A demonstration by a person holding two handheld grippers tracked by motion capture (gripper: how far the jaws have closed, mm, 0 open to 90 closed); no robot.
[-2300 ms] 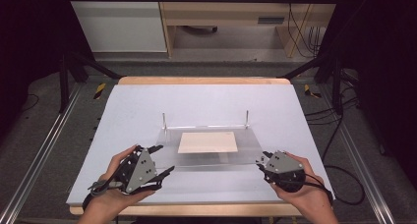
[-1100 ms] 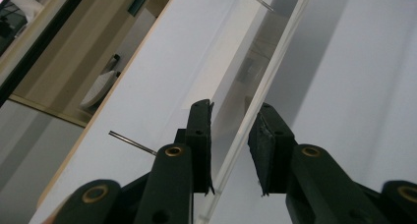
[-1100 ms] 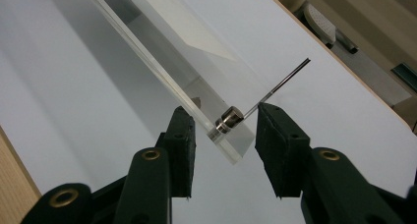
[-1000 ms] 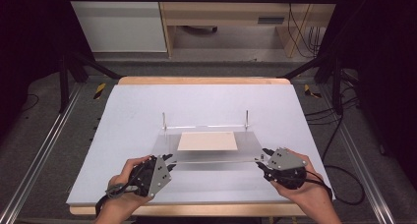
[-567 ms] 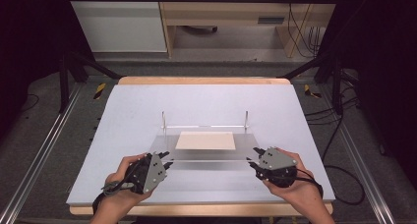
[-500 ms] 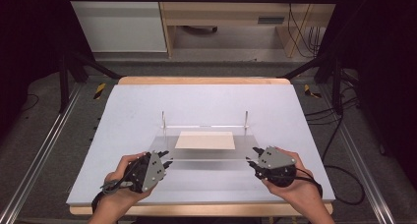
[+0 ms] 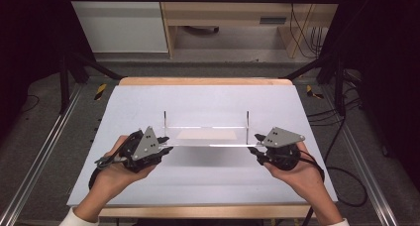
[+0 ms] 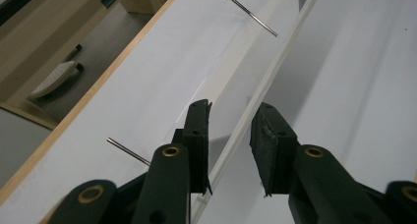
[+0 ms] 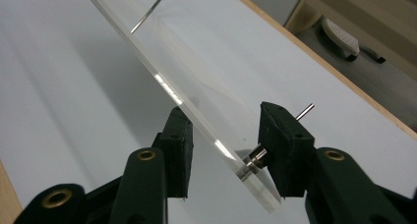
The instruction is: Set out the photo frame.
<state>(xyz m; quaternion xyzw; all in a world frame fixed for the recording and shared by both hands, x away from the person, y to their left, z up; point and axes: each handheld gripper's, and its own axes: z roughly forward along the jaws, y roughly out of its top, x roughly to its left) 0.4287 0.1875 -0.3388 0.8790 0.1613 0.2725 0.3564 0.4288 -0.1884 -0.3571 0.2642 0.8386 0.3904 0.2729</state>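
Basically clear plate [image 7: 205,137] sits mid-table, long axis 9-to-3, left gripper [image 7: 159,144] at its 9 o'clock end and right gripper [image 7: 257,147] at 3, both spread wide, straddling the edge, not clamped

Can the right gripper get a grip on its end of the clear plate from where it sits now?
Probably yes. The right gripper is open, and the clear plate edge already passes between its jaws. One thin metal pin stands by the right-hand jaw and might get pinched too.
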